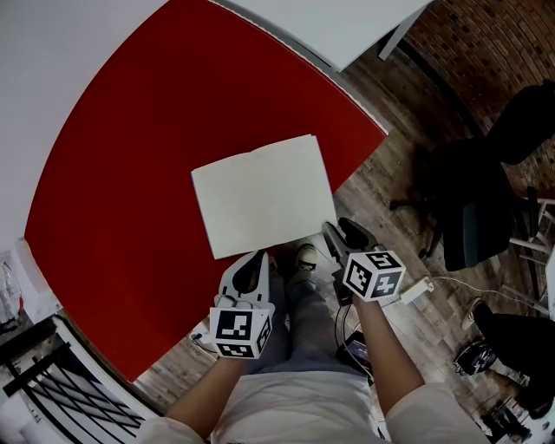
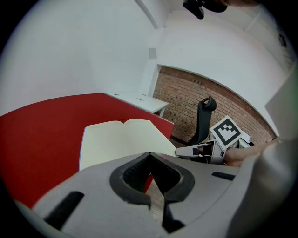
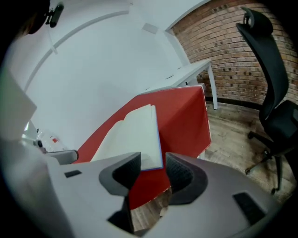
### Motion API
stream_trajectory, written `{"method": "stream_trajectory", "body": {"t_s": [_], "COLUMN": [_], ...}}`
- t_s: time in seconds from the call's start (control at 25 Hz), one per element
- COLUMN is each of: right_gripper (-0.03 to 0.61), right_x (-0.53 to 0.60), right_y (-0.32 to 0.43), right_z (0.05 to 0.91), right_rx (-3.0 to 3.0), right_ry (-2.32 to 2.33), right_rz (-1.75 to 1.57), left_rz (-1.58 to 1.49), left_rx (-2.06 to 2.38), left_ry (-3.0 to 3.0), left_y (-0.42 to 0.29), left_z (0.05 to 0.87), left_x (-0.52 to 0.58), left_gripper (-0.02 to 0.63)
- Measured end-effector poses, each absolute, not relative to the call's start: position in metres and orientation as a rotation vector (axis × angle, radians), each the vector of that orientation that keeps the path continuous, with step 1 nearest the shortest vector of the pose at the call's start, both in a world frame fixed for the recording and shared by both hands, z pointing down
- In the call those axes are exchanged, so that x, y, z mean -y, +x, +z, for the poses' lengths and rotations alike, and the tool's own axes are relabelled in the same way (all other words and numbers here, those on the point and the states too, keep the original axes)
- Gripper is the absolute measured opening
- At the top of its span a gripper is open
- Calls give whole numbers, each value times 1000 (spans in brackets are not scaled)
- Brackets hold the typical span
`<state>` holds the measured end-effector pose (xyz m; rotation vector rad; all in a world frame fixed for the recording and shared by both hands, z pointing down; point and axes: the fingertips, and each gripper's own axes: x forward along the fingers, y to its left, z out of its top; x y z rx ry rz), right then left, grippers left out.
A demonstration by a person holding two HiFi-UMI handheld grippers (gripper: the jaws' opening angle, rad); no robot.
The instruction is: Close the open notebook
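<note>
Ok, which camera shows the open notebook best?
The head view: the notebook lies whole, with both pages seen from above on the red table. The left gripper view shows it low and flat, its near edge hidden. The right gripper view shows it slanted and foreshortened.

open notebook: one
tools: two, the left tool and the right tool
red surface: one
white surface: one
black office chair: one in clear sight

Left gripper view: near edge of notebook is hidden from me behind left gripper. Right gripper view: office chair cut off at right edge; small objects far left, too tiny to name.
</note>
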<state>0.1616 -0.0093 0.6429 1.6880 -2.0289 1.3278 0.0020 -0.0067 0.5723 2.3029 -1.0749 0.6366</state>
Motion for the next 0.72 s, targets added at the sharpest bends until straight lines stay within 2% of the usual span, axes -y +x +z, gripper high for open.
{"method": "stream_trajectory", "body": {"t_s": [0.32, 0.48, 0.72], "right_gripper": [136, 56, 26], "right_x": [11, 10, 9], "right_y": [163, 169, 167], "right_z": [644, 637, 625], "right_rx": [2045, 2028, 2056], "right_ry": [1707, 1752, 1781], "right_rz": [1502, 1482, 1474], "left_rz": [644, 646, 645], "left_rx": [1096, 1101, 1107], "left_ry": [2293, 2292, 2287], "left_y": [0, -2, -6], "left_z": [573, 574, 574], "left_x": [7, 6, 3], "left_gripper": [6, 6, 6]}}
